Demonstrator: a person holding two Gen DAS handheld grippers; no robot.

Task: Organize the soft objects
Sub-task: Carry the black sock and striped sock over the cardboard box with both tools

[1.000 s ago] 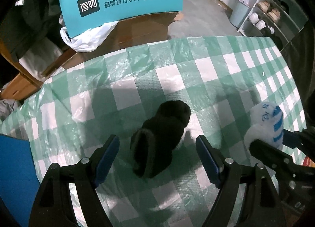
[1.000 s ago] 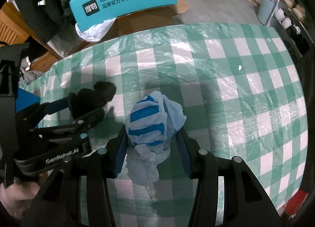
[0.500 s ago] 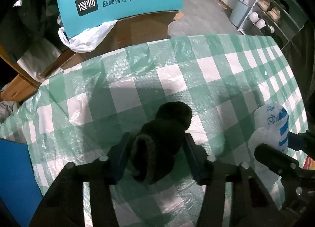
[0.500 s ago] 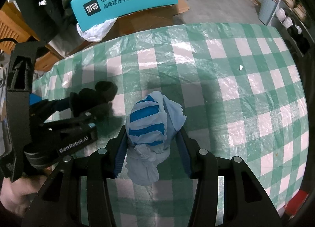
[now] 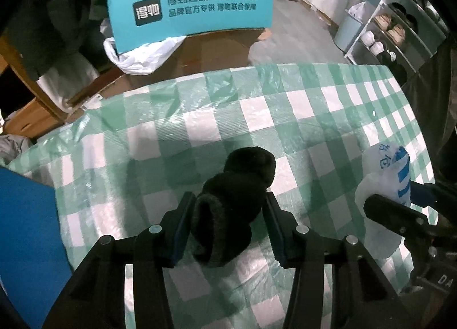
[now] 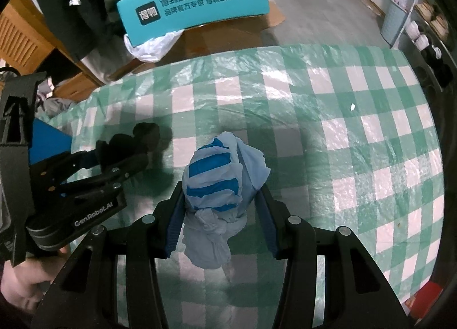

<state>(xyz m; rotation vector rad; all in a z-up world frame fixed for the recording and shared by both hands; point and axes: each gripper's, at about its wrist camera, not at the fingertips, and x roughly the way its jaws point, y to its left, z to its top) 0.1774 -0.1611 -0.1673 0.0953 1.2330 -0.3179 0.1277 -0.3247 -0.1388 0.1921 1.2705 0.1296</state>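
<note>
Glossy checked tablecloth (image 5: 257, 117); fuzzy black bundle (image 5: 234, 203).

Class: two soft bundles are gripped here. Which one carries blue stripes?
The light blue bundle in the right gripper; the left gripper grips a plain black rolled sock.

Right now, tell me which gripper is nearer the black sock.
Left. The left gripper, whose jaws have just been closing, clamps the black sock between its pads. The right gripper is off to the sock's right, shut on the blue-and-white cloth.
</note>
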